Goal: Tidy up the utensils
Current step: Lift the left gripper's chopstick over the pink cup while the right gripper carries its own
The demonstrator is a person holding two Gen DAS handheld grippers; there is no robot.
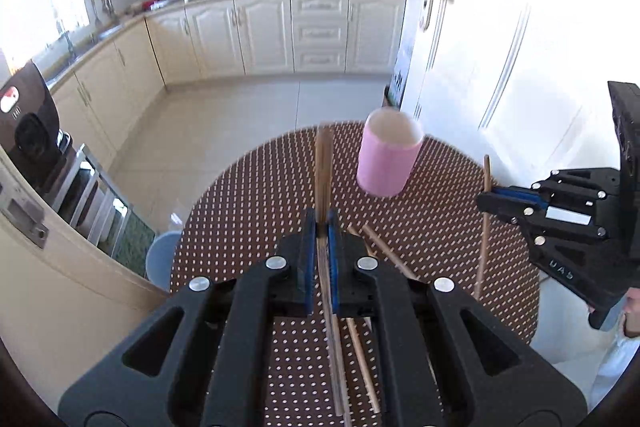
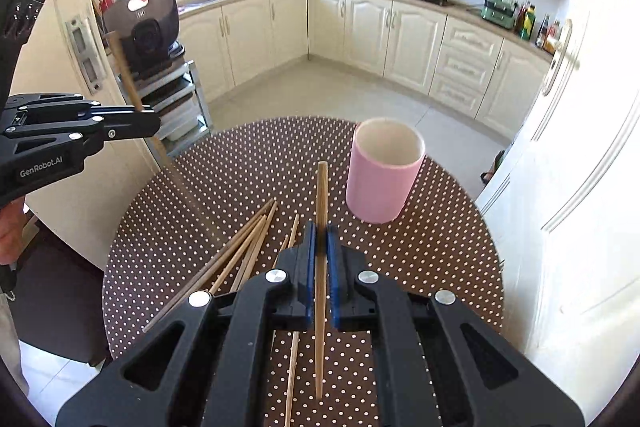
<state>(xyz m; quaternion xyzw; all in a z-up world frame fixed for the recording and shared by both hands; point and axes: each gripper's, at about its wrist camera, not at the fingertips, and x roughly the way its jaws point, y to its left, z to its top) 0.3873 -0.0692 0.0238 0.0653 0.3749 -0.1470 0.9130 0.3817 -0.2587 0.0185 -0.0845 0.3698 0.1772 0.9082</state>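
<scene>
Holding one chopstick (image 2: 321, 247) each, the right hand-held gripper (image 2: 320, 259) and left hand-held gripper (image 1: 321, 251) sit just short of the pink cup (image 2: 382, 171) ahead; colliding sticks could tip it.

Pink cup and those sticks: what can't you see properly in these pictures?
- Pink cup: its bottom inside is hidden by its own wall in both views.
- Stick in the left gripper: blurred in the left wrist view, so whether it is one chopstick or two is unclear.
- Loose chopsticks: the right gripper body covers their near ends, so no sure count.
</scene>
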